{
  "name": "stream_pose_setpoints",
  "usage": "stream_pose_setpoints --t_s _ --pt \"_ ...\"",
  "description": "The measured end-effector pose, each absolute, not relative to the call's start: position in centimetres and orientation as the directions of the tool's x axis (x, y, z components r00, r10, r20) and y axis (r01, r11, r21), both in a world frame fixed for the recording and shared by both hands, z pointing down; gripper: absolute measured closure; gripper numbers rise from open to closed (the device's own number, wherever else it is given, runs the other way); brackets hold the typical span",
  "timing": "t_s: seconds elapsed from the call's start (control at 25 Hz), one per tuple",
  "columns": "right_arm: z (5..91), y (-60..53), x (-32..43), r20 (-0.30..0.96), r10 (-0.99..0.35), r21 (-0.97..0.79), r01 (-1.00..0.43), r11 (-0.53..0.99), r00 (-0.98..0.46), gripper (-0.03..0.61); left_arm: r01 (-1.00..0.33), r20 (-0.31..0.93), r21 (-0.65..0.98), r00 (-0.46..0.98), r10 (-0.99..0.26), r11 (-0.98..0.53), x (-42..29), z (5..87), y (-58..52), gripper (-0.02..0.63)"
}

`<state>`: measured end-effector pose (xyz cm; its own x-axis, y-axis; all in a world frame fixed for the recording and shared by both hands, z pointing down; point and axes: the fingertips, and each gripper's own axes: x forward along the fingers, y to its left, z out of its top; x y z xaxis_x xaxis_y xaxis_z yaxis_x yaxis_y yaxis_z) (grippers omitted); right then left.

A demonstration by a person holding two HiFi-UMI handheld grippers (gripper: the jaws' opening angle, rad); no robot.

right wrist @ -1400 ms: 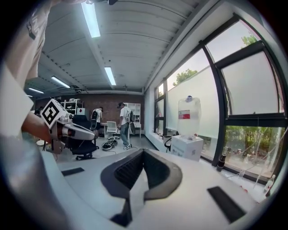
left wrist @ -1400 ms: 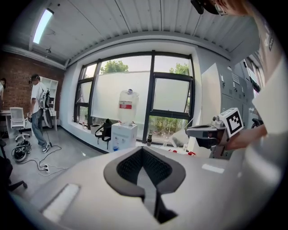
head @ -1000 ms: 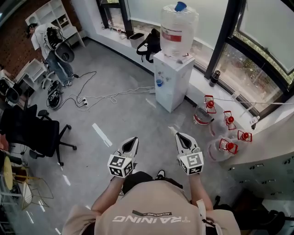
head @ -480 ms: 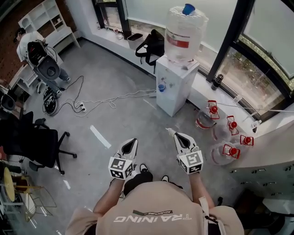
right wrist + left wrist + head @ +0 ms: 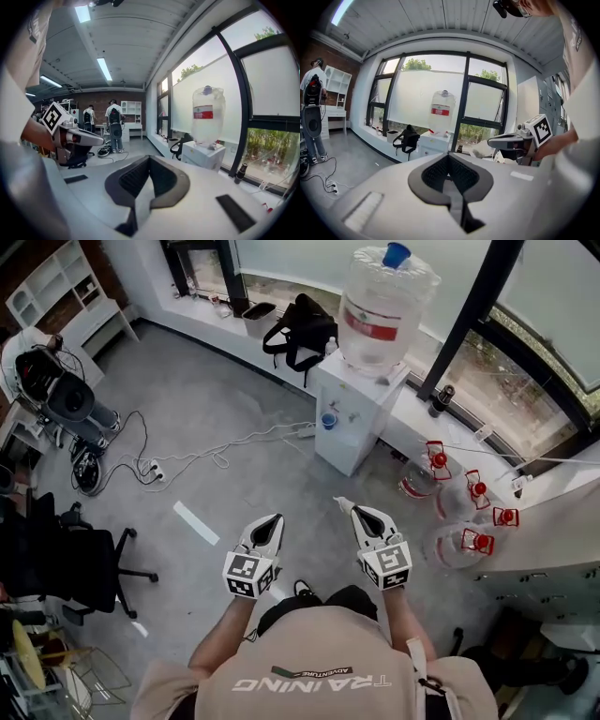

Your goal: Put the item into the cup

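1. Left gripper: jaws pressed together, nothing between them, held above the grey concrete floor.
2. Right gripper: jaws closed on a small whitish crumpled item, which stuck out at the tips.
3. The 2 grippers were side by side, apart, pointing toward the white water dispenser carrying a clear plastic bottle.
4. A small blue cup sat at the dispenser's front, well apart from the item.

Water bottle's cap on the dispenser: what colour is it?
Blue; the cap shows best in the head view.
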<state>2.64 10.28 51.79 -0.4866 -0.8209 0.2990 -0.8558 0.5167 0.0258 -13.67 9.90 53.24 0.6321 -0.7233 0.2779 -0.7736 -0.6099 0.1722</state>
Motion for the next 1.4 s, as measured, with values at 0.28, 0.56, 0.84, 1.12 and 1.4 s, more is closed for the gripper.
stream_pose_setpoints --t_s 0.28,0.56,0.84,1.12,1.4 --pt "52.5 6.5 1.3 0.322 -0.818 0.014 -0.861 0.509 -0.478 0.568 -0.739 0.273 0.186 0.672 -0.688 -0.648 -12.9 53.7 5.3 0.606" --pt "53.7 1.1 3.3 0.324 -0.818 0.011 -0.863 0.506 -0.476 0.568 -0.743 0.301 0.188 0.666 -0.682 -0.643 -11.2 54.9 1.4 0.606" --pt "53.0 -5.5 5.7 0.314 -0.803 0.028 -0.84 0.542 -0.507 0.568 -0.767 0.297 0.151 0.637 -0.712 -0.623 -9.1 53.5 -5.2 0.606" --pt "54.2 -11.4 9.0 0.325 -0.778 -0.017 -0.825 0.564 -0.538 0.568 -0.789 0.29 0.128 0.609 -0.738 -0.6 -6.1 52.5 -11.4 0.606" --pt "55.3 -15.1 10.1 0.347 -0.745 -0.026 -0.799 0.6 -0.57 0.568 -0.807 0.305 0.141 0.587 -0.75 -0.574 -4.6 53.2 -15.3 0.606"
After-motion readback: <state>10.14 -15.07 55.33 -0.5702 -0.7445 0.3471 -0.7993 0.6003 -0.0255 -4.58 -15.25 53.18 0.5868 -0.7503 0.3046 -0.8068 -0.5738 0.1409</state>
